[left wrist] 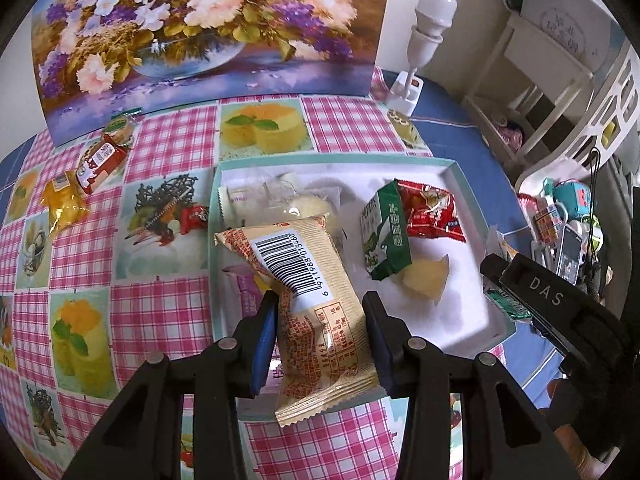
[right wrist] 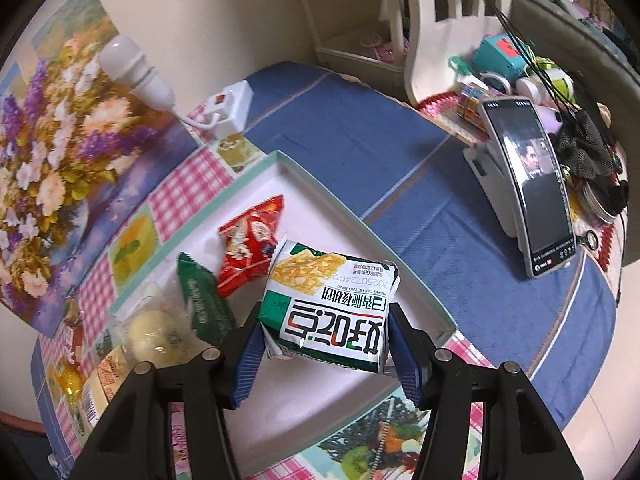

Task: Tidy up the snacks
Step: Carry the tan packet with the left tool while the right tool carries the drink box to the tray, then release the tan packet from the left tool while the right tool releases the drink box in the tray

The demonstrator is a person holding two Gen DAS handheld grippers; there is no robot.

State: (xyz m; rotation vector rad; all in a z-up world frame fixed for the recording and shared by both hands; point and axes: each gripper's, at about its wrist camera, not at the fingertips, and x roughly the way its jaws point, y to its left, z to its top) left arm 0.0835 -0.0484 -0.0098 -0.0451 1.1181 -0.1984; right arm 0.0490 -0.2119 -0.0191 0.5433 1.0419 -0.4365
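Pink-checked cloth covers your surface [left wrist: 168, 148], with a shallow white tray [left wrist: 460, 184] on it. Your left tongs [left wrist: 320, 340] are clamped on a tan barcoded snack packet [left wrist: 308, 280] held over the tray's near edge. Your right tongs [right wrist: 326, 352] grip a green-and-white cracker pack [right wrist: 332, 312] above the tray, apparently not resting on it; red packet [right wrist: 252, 248] lies inside.
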